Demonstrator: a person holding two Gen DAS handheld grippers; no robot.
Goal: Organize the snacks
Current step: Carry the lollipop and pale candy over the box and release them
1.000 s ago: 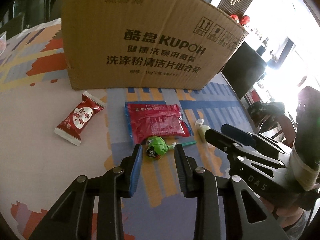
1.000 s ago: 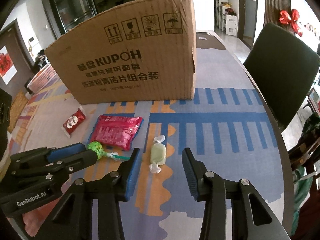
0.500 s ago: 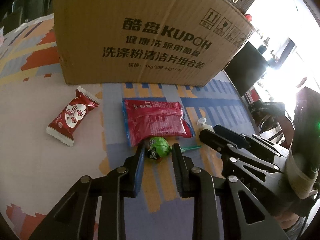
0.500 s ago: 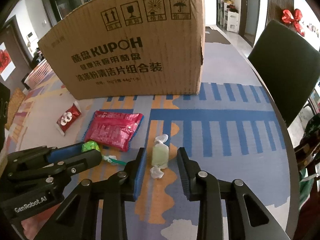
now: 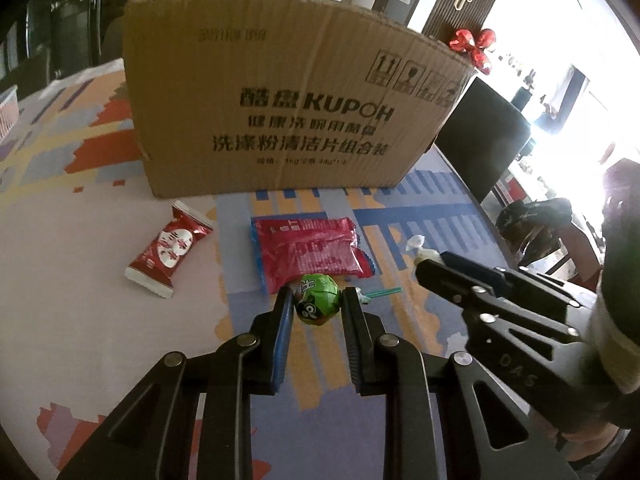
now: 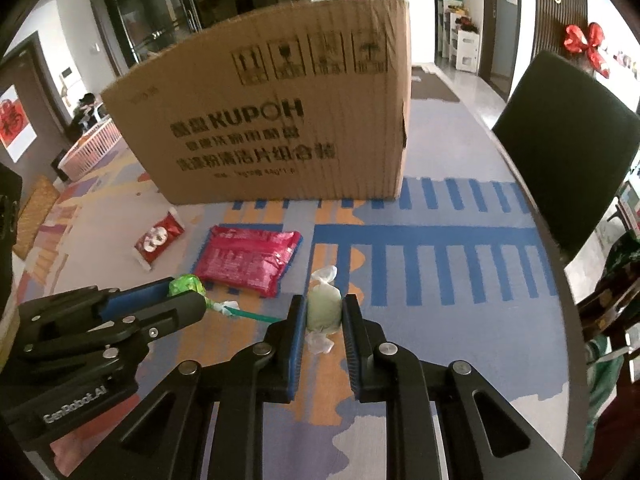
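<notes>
My left gripper (image 5: 317,305) is shut on a green lollipop (image 5: 318,305), whose teal stick (image 5: 382,293) points right. My right gripper (image 6: 323,312) is shut on a pale green wrapped candy (image 6: 323,307). Both are held a little above the patterned tablecloth (image 5: 80,280). A red flat snack packet (image 5: 308,252) lies just beyond the lollipop and shows in the right wrist view (image 6: 250,260) too. A small red-and-white candy packet (image 5: 170,249) lies to its left. A large KUPOH cardboard box (image 5: 288,96) stands behind them.
A dark chair (image 6: 568,148) stands at the table's right edge. The table edge curves down the right side (image 6: 560,280). A white playpen fence (image 6: 92,144) stands on the floor at the far left.
Both grippers closed: the left onto the green lollipop, the right onto the pale green candy. Both have since lifted and drawn back from the box.
</notes>
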